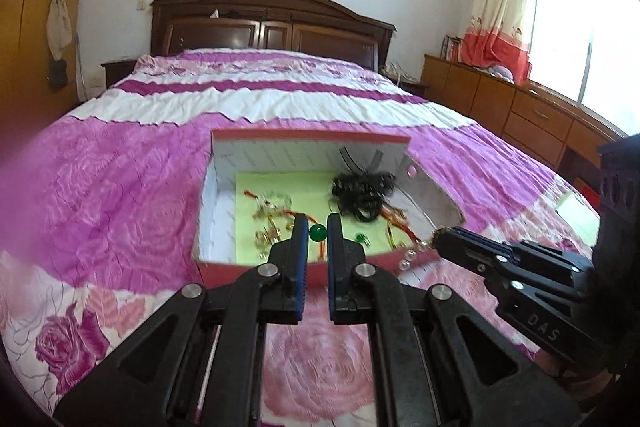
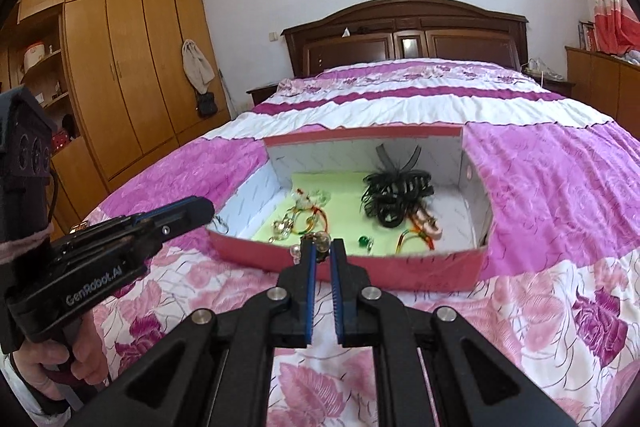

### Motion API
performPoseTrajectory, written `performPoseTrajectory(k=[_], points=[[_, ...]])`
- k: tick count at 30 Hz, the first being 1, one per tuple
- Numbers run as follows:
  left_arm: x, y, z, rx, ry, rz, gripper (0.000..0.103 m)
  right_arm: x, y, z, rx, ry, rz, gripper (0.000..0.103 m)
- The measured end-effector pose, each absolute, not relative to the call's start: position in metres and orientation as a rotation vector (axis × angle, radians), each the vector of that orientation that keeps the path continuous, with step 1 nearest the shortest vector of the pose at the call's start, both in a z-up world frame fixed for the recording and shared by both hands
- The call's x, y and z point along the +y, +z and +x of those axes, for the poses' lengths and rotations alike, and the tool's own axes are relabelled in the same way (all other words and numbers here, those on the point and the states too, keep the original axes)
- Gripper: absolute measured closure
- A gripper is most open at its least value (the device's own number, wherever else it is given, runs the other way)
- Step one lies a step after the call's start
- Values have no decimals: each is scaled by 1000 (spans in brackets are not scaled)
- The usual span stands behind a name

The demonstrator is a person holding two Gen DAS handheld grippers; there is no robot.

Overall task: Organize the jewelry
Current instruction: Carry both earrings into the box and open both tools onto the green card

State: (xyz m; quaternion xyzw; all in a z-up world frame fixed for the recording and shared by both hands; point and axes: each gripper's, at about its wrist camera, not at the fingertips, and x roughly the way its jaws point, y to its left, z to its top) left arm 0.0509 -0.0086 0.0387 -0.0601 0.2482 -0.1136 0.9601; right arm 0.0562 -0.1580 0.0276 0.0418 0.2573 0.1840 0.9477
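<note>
While both tilt downward, right gripper (image 2: 323,247) pinches pearl bracelet (image 1: 412,255).

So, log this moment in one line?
left gripper: shut on green bead | right gripper: shut on pearl piece | both above box front edge

Left edge of left wrist view smeared pink blur (image 1: 20,163), no clue what it is. Window (image 1: 600,39) blown out white, nothing readable outside. Box (image 2: 360,267) near wall hides front strip of its floor. Black tangle (image 2: 394,193) too knotted to count pieces. Gold bits (image 1: 268,223) tiny, type unclear. Left gripper (image 1: 319,223) fingers cover part of red cord. Right gripper (image 2: 323,247) tips block what bead string (image 2: 316,241) hooks onto. Hand (image 2: 60,367) cut by frame edge.
</note>
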Motion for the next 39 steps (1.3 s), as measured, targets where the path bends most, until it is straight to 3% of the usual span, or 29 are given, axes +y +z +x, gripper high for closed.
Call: performPoseTrajectory(k=[16, 34, 39], points=[[-17, 33, 98, 467, -181, -98, 103, -167, 34, 105, 472, 284, 93, 94], [-22, -1, 134, 663, -189, -129, 102, -166, -3, 152, 674, 227, 113, 93], [-21, -4, 138, 700, -176, -136, 95, -162, -4, 153, 693, 240, 100, 90]])
